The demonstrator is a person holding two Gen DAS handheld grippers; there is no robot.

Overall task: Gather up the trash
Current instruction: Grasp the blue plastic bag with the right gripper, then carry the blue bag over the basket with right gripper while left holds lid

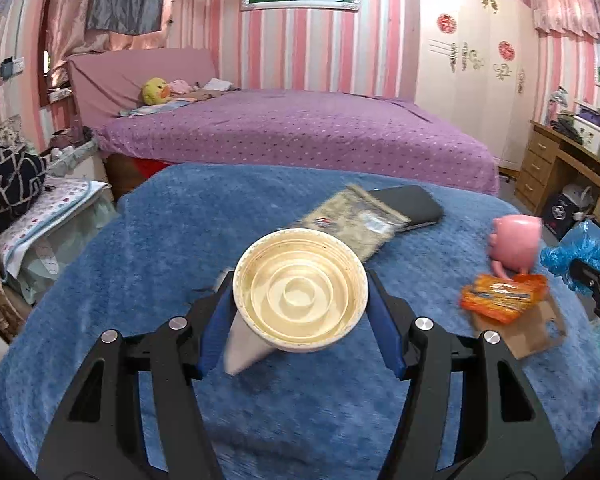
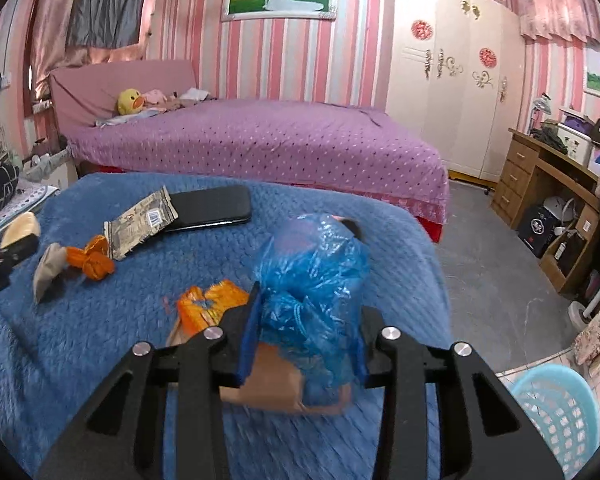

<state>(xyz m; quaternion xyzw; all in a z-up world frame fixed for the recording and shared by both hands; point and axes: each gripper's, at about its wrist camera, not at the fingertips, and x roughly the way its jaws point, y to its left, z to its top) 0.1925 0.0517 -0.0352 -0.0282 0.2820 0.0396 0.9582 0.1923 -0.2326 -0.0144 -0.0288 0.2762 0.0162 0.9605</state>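
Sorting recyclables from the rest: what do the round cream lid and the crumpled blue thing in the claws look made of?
Round cream lid: likely rigid moulded plastic, smooth and glossy, with concentric ridges and some staining. Crumpled blue bag: thin plastic film, translucent, shiny and wrinkled.

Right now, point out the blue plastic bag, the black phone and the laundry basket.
blue plastic bag (image 2: 312, 280): right wrist view, middle of its crumpled bulk.
black phone (image 2: 212, 208): right wrist view, centre of its dark face.
laundry basket (image 2: 556, 412): right wrist view, its light blue latticed wall.
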